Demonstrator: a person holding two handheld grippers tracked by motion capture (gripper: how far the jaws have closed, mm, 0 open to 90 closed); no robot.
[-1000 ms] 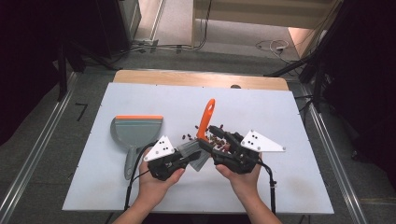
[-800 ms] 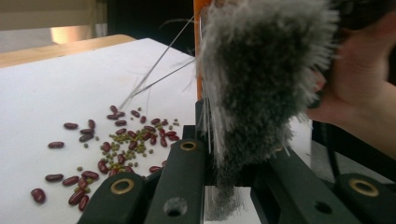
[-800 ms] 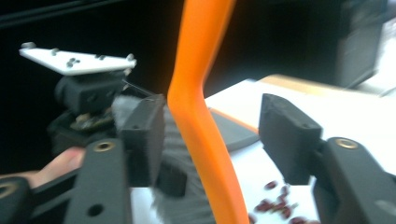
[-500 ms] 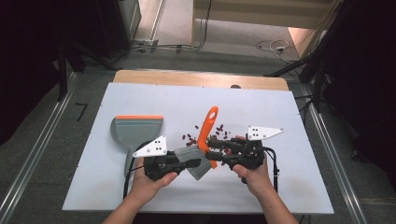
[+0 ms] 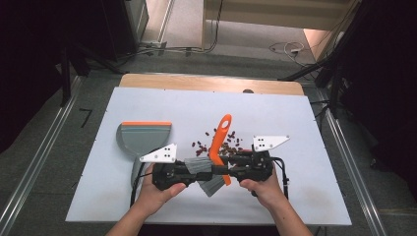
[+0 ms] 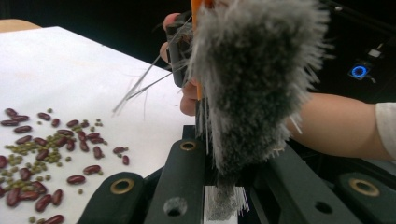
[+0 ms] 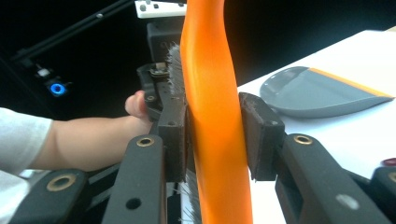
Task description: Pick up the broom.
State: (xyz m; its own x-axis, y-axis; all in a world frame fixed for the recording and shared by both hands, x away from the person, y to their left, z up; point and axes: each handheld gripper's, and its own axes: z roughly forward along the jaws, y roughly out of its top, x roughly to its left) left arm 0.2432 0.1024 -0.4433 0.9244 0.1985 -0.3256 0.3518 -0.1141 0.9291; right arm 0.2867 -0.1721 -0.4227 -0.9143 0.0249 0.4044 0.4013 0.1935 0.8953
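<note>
Brush held above counter between both tools: left tool clamped on soft, yielding bristles; right tool just closing, now clamped on orange handle. Judged light; rigid, smooth handle preferred as grip site.

From above our side, we look forward and down on the whole white surface. The left gripper view sits low and very near the brush, facing the beans at its eight o'clock. The right gripper view looks closely along its jaws toward the dustpan at two o'clock. All three views share the brush.
</note>
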